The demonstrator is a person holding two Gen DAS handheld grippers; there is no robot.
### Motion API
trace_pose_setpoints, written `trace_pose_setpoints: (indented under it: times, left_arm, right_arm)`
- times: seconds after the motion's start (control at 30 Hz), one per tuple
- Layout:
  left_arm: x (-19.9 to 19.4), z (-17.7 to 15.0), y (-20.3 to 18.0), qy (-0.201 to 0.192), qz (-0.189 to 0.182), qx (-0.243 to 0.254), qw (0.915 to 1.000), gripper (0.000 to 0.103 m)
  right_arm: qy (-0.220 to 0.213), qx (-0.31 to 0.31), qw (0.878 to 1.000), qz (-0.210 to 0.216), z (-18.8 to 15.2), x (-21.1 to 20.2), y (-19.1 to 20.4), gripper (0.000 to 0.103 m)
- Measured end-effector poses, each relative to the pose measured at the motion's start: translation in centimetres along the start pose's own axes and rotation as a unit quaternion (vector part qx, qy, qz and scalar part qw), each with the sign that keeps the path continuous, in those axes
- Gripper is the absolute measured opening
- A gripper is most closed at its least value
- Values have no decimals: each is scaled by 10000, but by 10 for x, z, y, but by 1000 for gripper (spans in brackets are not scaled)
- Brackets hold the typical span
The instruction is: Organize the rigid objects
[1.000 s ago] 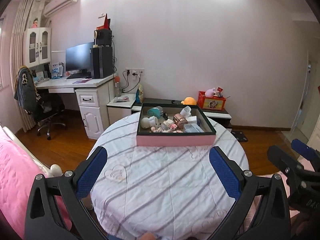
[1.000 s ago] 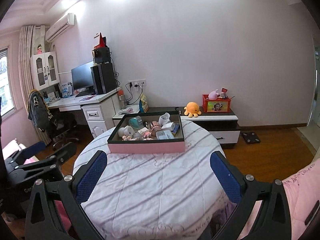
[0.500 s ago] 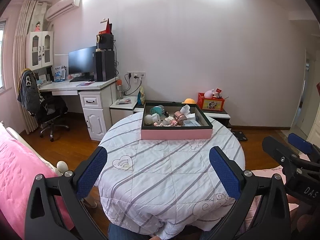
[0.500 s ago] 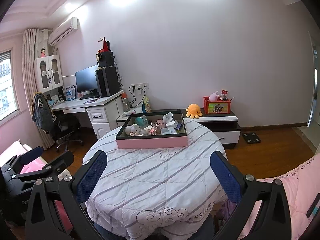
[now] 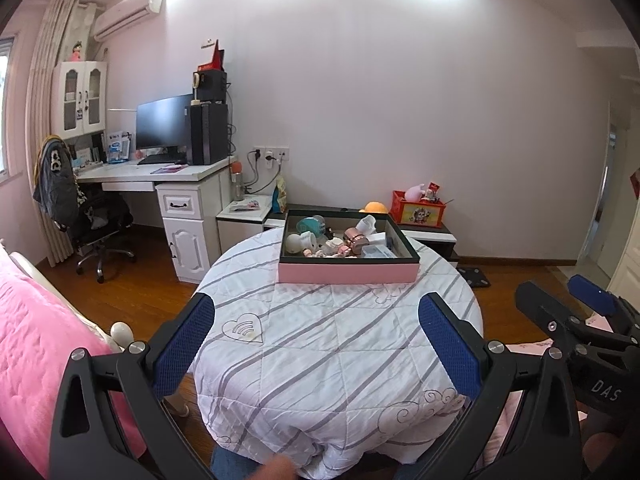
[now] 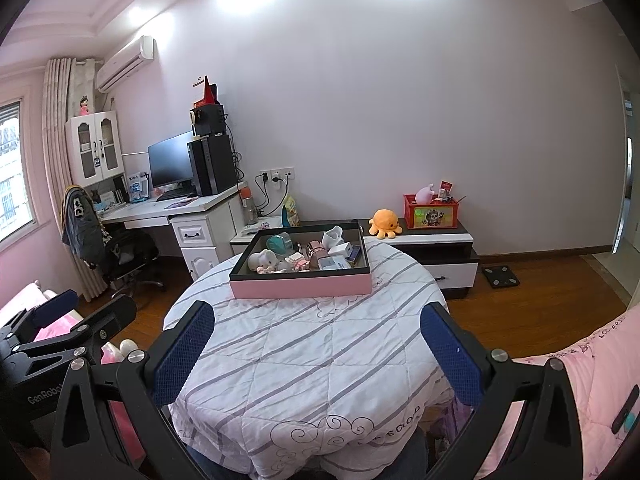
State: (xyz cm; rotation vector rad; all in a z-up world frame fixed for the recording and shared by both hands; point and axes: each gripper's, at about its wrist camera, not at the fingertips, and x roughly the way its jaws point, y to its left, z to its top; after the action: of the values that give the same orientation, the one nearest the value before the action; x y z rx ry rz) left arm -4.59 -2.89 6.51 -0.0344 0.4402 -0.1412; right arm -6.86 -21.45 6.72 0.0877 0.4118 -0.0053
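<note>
Round and covered in a striped quilt, the tabletop (image 5: 336,344) in the left wrist view carries a pink tray (image 5: 348,273) at its far side, crammed with small toys (image 5: 340,240). Its left hand-held gripper (image 5: 316,344) gapes wide, holding nothing.

From the right wrist view, the same tray (image 6: 300,286) sits far off; the right hand-held gripper (image 6: 316,350) is spread wide and empty.
</note>
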Motion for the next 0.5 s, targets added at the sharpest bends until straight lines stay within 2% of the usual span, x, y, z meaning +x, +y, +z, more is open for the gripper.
trace_pose_setpoints:
  times: [0.13,0.5]
  left_arm:
    - [-2,-1,2,28,-37,-37,10000,103]
    - [-1,-4,10,-27,216,-85,9997,103]
  right_arm:
    - [11,-11,10000,7,1,-1,0,103]
    - [-5,-29,10000,-38,1,-2,0,103]
